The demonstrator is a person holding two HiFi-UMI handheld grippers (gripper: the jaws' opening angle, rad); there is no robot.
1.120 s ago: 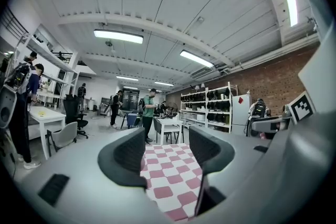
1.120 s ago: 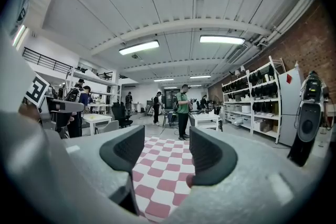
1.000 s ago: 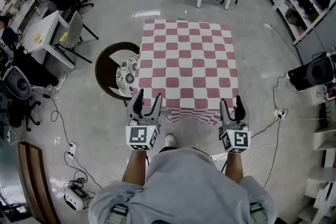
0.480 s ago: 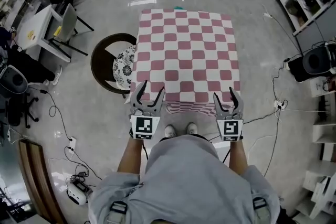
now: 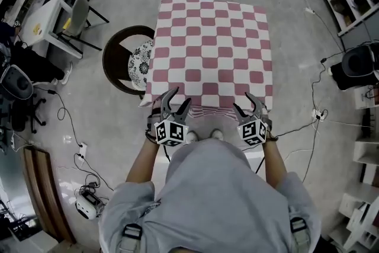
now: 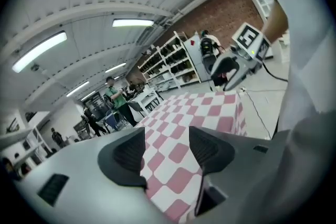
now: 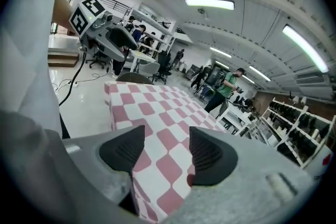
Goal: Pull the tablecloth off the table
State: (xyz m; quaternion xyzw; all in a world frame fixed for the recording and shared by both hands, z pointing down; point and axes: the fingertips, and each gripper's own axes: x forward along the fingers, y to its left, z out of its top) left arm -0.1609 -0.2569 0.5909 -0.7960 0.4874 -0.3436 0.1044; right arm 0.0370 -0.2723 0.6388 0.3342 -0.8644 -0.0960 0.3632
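Observation:
A red-and-white checked tablecloth (image 5: 213, 50) covers a square table, its near edge hanging down in front of me. My left gripper (image 5: 175, 101) is open at the near left part of that edge. My right gripper (image 5: 246, 103) is open at the near right part. In the left gripper view the cloth (image 6: 210, 113) runs away between the spread jaws of the left gripper (image 6: 168, 148), and the right gripper (image 6: 231, 68) shows beyond. The right gripper view has the cloth (image 7: 152, 102) between the parted jaws of the right gripper (image 7: 165, 150). Neither gripper holds the fabric.
A round dark chair (image 5: 127, 65) with a patterned cushion stands against the table's left side. A white desk (image 5: 44, 26) is further left, a black speaker (image 5: 355, 65) and shelves at the right. Cables (image 5: 65, 127) lie on the floor on both sides.
Both grippers have moved forward to the cloth's near edge and tilted up. I stand closer to the table. Both stay open.

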